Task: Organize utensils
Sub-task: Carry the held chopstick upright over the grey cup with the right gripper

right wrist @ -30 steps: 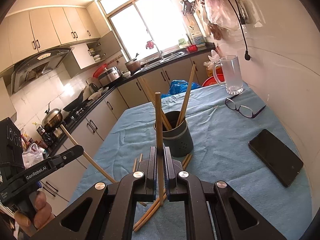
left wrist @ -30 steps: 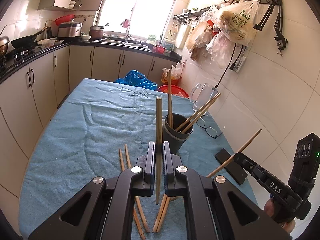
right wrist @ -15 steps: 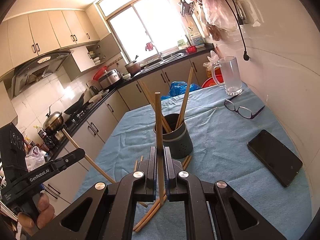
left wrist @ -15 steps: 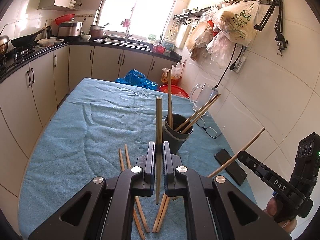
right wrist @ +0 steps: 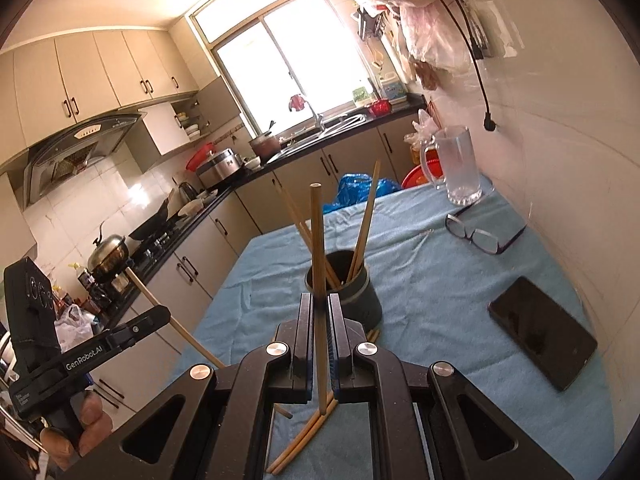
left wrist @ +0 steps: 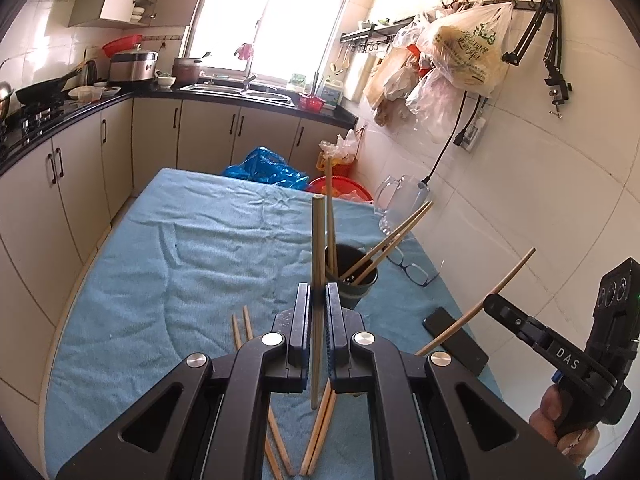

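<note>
Claws: left claw (left wrist: 318, 304) and right claw (right wrist: 320, 306) each clamped on upright chopstick (left wrist: 318, 248); transfer step; next, lower tips into holder cup (right wrist: 354, 292).

A light blue cloth (left wrist: 168, 264) covers the bench. The chopsticks (left wrist: 318, 256) are pale tan wood, the holder (right wrist: 356, 292) dark grey, perhaps greenish in this glare. The phone (right wrist: 540, 332) is glossy black, the fingers (left wrist: 300, 320) black, and the basin (left wrist: 340, 185) beyond red.

We note both grippers (left wrist: 318, 300) are black with silver screws; labels read "DAS" and "GenRobot.AI".
</note>
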